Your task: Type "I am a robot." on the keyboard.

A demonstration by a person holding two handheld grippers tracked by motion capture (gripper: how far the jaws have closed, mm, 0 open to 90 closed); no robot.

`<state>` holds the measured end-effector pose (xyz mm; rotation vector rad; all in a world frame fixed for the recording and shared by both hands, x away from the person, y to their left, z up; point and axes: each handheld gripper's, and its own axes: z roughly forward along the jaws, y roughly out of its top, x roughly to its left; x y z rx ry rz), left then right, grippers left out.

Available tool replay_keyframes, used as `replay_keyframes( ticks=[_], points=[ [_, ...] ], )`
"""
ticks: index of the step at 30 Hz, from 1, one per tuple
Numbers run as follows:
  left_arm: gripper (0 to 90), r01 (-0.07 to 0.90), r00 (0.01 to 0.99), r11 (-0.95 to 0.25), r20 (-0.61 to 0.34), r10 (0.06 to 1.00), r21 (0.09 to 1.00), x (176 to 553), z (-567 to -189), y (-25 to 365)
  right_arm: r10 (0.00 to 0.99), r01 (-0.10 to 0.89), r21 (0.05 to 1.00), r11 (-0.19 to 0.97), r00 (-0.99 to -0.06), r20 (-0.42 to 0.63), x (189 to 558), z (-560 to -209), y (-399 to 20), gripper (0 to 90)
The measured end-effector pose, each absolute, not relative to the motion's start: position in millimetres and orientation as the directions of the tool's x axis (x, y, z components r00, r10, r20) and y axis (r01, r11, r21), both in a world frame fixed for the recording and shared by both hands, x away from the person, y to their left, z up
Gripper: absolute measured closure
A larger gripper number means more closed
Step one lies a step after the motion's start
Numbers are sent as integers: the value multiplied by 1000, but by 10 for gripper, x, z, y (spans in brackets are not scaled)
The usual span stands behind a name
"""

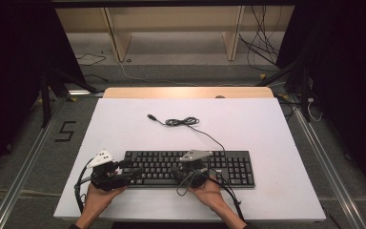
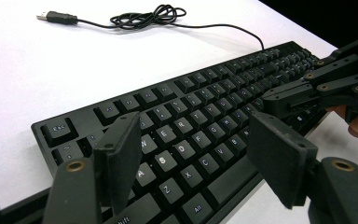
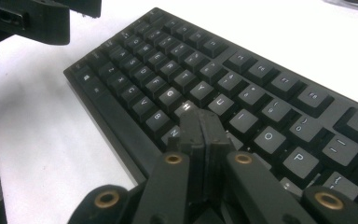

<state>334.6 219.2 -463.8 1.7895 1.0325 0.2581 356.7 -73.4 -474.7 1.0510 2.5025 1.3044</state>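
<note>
Black keyboard (image 3: 242,88) directly under right gripper's (image 3: 204,122) closed tips.

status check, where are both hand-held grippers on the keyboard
Left hand-held gripper open over the keyboard's left keys. Right hand-held gripper shut, tips at the H and J keys. Cable lies clear behind.

Black keyboard (image 1: 190,168), flat on white table's near edge, cable trailing, plug loose

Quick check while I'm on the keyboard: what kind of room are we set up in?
Most likely a lab or recording workspace, not an office. A white board serves as the tabletop, framed by metal rails on a grey floor, with loose cables trailing behind. Only the black keyboard and its unplugged USB cable lie on it.
</note>
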Motion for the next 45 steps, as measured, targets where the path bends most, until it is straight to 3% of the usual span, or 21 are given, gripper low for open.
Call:
replay_keyframes(
  ticks=[34, 45],
  points=[
    [340, 517, 621, -126, -269, 736, 847, 3338, -4634, 2182, 637, 521, 743, 420, -753, 168, 3568, -4865, -687, 898],
    [340, 514, 618, -123, -267, 739, 849, 3343, -4635, 2194, 595, 510, 779, 365, -771, 226, 3523, -4776, -713, 667]
  ],
)
